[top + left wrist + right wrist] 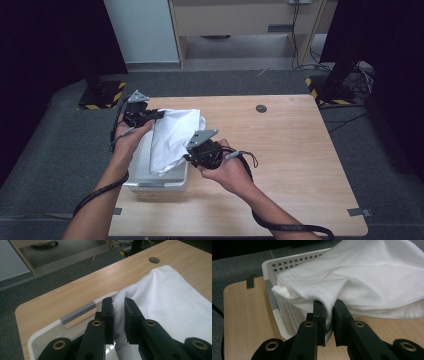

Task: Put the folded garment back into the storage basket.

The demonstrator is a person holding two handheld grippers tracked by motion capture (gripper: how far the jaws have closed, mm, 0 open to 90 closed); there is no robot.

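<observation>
Cloth [172, 137], white and unmarked by any readable label, hangs above the white perforated basket [145, 185] on the table [290, 150], pinched at one edge by the nearly closed left claw [161, 114] and at another by the right claw [188, 156]; folds hide the basket's inside.

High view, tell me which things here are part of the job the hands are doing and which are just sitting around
In the job:
- white cloth, pinched at two edges
- left gripper, shut on the cloth
- right gripper, shut on the cloth's hem
- white perforated basket, under the cloth

Just around:
- wooden table, which carries the basket
- round cable hole in the table
- black stands with yellow-striped bases on the floor
</observation>
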